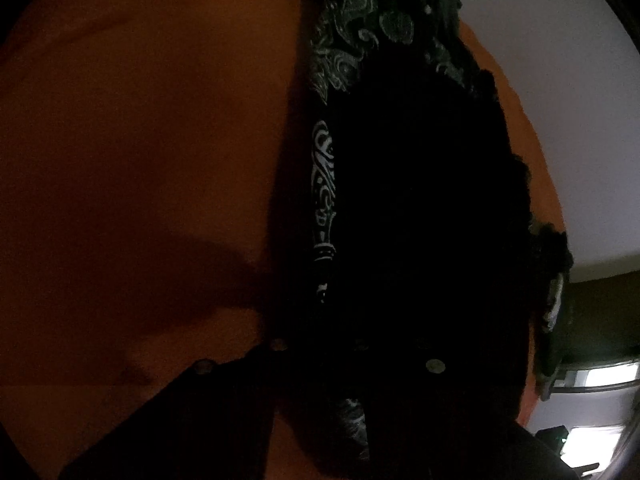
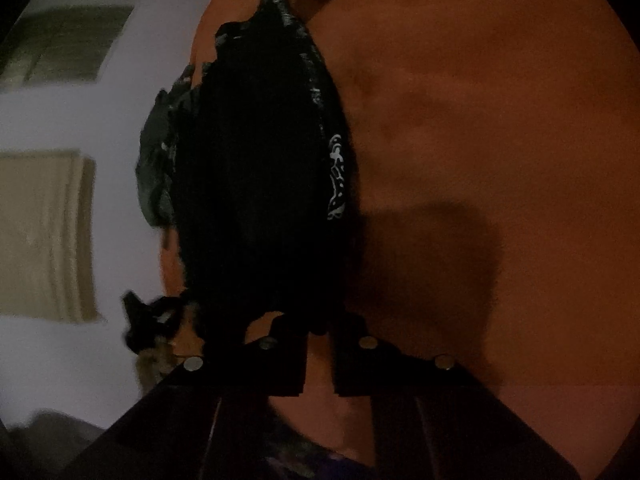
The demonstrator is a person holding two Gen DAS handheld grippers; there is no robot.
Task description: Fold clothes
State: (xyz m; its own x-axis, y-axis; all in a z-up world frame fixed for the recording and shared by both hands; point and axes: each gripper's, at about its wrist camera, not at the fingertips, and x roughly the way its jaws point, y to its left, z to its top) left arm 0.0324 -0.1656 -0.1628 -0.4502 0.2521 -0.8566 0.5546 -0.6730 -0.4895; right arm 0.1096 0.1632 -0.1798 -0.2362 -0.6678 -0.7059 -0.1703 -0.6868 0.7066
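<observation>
A black garment with a white paisley print hangs in front of the left wrist camera over an orange surface. My left gripper is nearly lost in the dark cloth, which covers its fingers; it looks shut on the fabric. In the right wrist view the same black garment stretches away from my right gripper, whose jaws stand close together, pinching the cloth's edge. A white patterned trim shows along the cloth's right side.
The orange surface fills much of both views. A pale wall and a bright window lie at the right of the left view. Beige panels sit at the left of the right view.
</observation>
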